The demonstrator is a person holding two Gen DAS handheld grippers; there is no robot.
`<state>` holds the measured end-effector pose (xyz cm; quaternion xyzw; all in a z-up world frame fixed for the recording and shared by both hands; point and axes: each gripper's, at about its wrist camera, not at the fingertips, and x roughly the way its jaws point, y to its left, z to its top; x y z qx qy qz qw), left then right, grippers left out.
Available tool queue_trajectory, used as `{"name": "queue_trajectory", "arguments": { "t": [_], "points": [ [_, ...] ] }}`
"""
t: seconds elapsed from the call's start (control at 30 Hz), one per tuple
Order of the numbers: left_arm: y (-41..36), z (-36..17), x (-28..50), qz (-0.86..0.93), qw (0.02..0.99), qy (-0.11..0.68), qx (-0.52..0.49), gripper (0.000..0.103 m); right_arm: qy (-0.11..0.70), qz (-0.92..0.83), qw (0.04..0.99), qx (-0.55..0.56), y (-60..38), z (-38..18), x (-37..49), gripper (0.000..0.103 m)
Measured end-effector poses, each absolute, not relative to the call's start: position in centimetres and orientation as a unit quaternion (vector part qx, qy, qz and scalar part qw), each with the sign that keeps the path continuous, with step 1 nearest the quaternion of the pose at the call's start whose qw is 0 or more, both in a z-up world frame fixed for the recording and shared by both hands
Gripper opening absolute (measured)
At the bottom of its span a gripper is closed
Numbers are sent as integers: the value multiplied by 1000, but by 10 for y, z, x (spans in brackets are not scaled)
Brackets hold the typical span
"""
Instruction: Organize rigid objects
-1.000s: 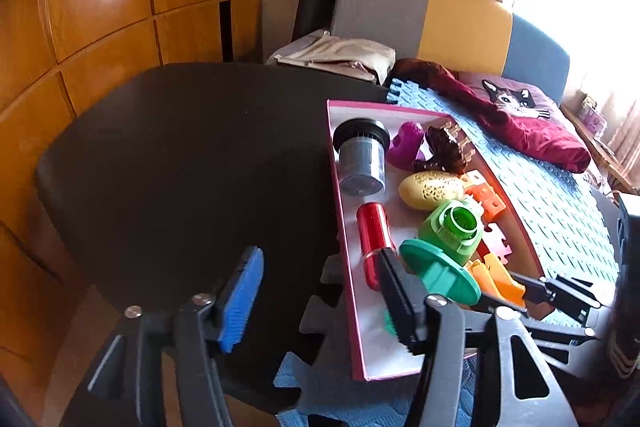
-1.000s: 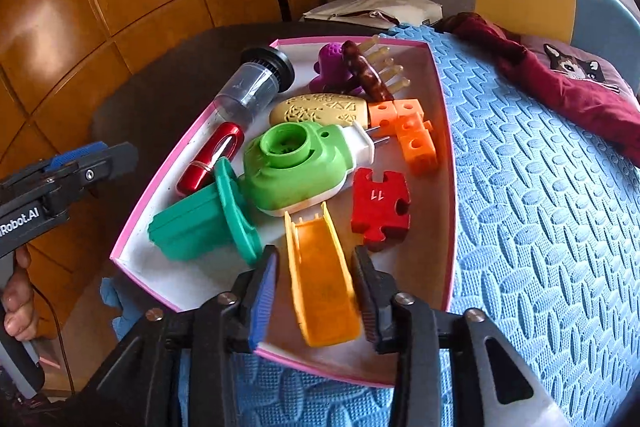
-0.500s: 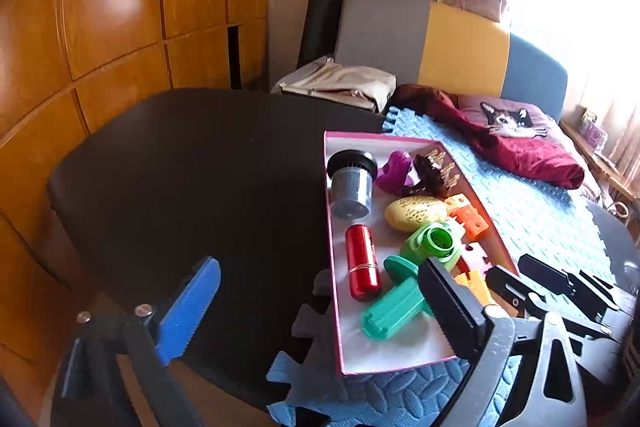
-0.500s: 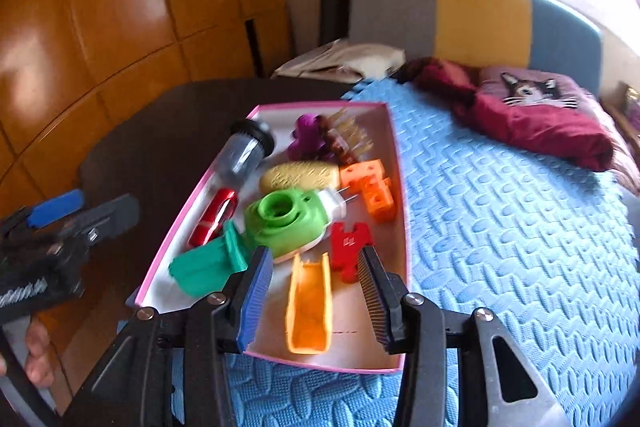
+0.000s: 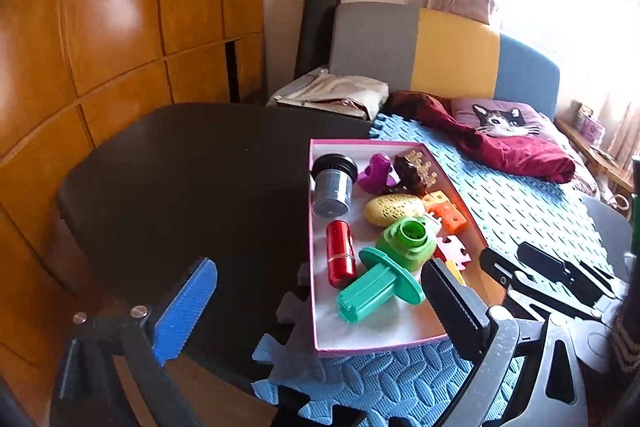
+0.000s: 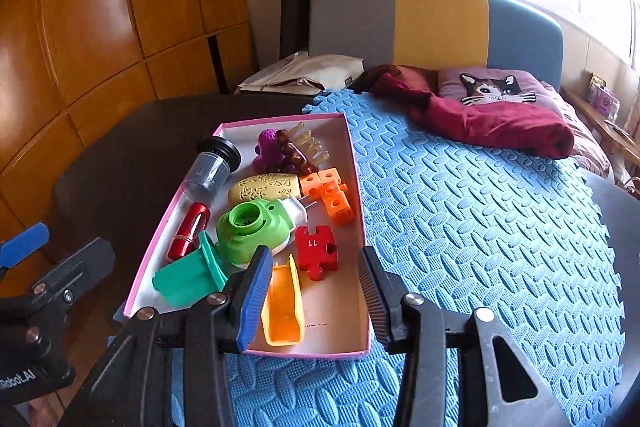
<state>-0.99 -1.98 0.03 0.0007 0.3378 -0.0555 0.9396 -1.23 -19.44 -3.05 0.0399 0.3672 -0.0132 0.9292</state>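
A pink-rimmed box (image 6: 358, 195) (image 5: 310, 227) on the blue foam mat holds several toys: an orange slide (image 6: 282, 307), a red puzzle piece (image 6: 316, 253), a green round toy (image 6: 252, 231) (image 5: 408, 239), a teal piece (image 6: 184, 281) (image 5: 376, 287), a red cylinder (image 6: 188, 231) (image 5: 340, 253), a grey cup (image 6: 210, 167) (image 5: 334, 183), a yellow oval (image 6: 264, 189) and orange blocks (image 6: 330, 195). My right gripper (image 6: 316, 301) is open and empty, above the box's near end. My left gripper (image 5: 320, 311) is open and empty, left of the box.
The dark round table (image 5: 180, 179) carries the blue foam mat (image 6: 480, 227). A dark red cloth (image 6: 492, 123) and a cat cushion (image 6: 488, 89) lie at the far end. A padded chair back (image 6: 432, 23) and wooden wall panels (image 5: 100, 27) stand behind.
Both grippers have pulled back and up from the box, so more of the room shows. The left gripper has opened wider. The toys have stayed in the box.
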Motion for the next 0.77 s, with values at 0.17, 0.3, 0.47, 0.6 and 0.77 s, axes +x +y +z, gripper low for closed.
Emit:
{"name": "queue_trajectory", "arguments": {
  "t": [0.17,0.3,0.47,0.6,0.77],
  "points": [
    [-14,5,-13,-43,944,328,-4,103,359,-14,933,37,-191,-26,-16,45],
    [-12,7,-15,-41,945,325,-6,103,354,-14,935,36,-189,-23,-18,45],
    [-11,8,-15,-47,944,327,-10,103,351,-13,936,33,-187,-21,-19,45],
    [-12,6,-15,-41,945,325,-3,102,351,-11,936,33,-186,-21,-19,45],
    [-11,3,-13,-35,943,330,3,101,350,0,936,30,-183,-21,-19,45]
  ]
}}
